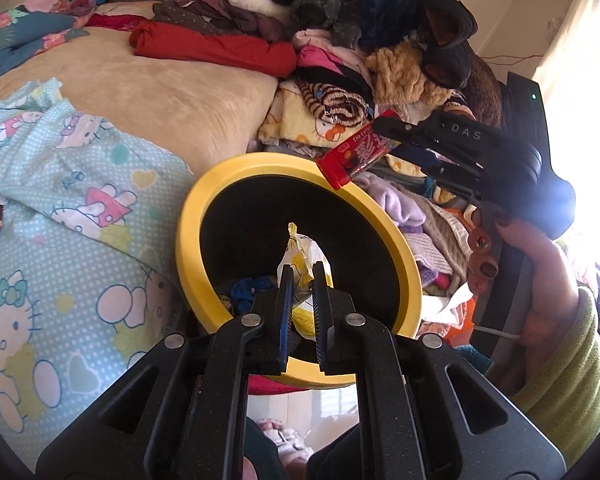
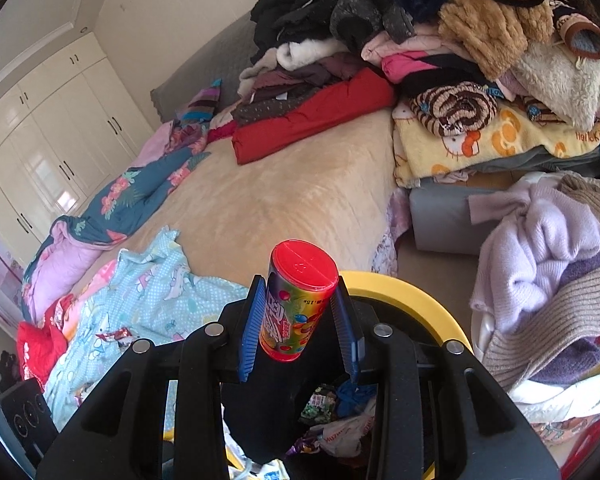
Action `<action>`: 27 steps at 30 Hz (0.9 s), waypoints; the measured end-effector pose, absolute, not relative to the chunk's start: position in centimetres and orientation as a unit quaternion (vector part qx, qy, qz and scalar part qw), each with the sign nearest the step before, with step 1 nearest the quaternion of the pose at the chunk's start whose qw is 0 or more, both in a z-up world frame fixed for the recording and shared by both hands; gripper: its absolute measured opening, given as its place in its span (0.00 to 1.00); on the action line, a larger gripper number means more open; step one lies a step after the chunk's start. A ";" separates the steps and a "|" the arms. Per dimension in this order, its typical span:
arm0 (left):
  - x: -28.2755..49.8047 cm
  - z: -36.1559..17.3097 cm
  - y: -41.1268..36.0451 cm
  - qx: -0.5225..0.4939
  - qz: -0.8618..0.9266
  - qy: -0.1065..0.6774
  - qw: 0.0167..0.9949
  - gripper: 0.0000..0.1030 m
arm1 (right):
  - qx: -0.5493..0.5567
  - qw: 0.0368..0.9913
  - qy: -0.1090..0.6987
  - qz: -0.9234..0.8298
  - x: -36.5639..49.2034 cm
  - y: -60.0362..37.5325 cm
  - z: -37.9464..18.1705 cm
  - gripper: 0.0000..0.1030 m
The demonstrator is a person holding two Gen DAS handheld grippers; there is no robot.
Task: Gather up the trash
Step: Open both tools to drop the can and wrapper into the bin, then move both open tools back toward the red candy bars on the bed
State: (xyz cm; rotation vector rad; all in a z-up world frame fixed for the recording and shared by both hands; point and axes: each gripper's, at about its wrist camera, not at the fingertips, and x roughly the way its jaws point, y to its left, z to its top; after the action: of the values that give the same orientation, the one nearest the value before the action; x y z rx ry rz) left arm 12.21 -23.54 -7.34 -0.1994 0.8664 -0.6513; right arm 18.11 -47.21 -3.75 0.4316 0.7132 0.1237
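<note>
Bed: tan cover, my blue cartoon-print sheet rumpled at its near-left edge, a floral quilt along the left side.
Room: white wardrobe doors at far left; clothes heap piled at the bed's far-right corner.
Bin: yellow rim, black inside, just off the bed's near-right edge.
My left jaws: closed on a yellow-and-white wrapper over the bin's mouth.
My right jaws: gripping a red candy tube above the bin's rim.
Hard to make out: wrappers at the bin's bottom, half hidden behind my right jaws; window glare washes out the right side.
</note>
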 end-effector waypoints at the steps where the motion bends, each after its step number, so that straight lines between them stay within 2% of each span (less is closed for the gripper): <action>1: 12.3 -7.4 -23.7 -0.094 -0.310 0.413 0.851 0.05 | 0.210 0.912 0.348 0.061 18.2 -47.2 -3.8 0.31; 5: 12.4 -7.9 -24.1 -0.092 -0.312 0.416 0.849 0.05 | 0.216 0.906 0.360 0.059 18.5 -47.3 -4.4 0.33; 6: 12.6 -8.0 -24.2 -0.093 -0.313 0.418 0.848 0.06 | 0.218 0.904 0.363 0.058 18.5 -47.3 -4.5 0.38; 7: 12.7 -8.1 -24.1 -0.099 -0.314 0.419 0.846 0.08 | 0.221 0.902 0.366 0.061 18.6 -47.3 -4.6 0.49; 9: 12.8 -8.0 -23.8 -0.098 -0.304 0.415 0.852 0.40 | 0.210 0.905 0.366 0.059 18.6 -47.0 -4.6 0.61; 10: 12.7 -7.8 -23.6 -0.091 -0.295 0.405 0.861 0.67 | 0.205 0.907 0.364 0.058 18.6 -46.7 -4.5 0.61; 11: 12.5 -7.5 -23.2 -0.091 -0.288 0.394 0.868 0.76 | 0.199 0.908 0.363 0.061 18.6 -46.5 -4.4 0.62; 13: 12.2 -7.1 -22.5 -0.092 -0.282 0.381 0.876 0.78 | 0.196 0.911 0.358 0.065 18.6 -46.1 -4.3 0.68; 15: 12.0 -6.8 -21.9 -0.086 -0.265 0.369 0.887 0.89 | 0.194 0.912 0.353 0.072 18.6 -45.7 -4.1 0.68; 27: 11.8 -5.5 -17.4 -0.099 -0.210 0.340 0.911 0.89 | 0.165 0.924 0.324 0.118 18.6 -42.8 -2.9 0.69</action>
State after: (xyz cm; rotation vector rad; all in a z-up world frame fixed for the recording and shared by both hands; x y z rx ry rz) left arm 11.81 -17.42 -5.49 -0.2051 0.7004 -0.4327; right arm 18.62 -42.85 -2.87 0.3391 0.6643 0.2427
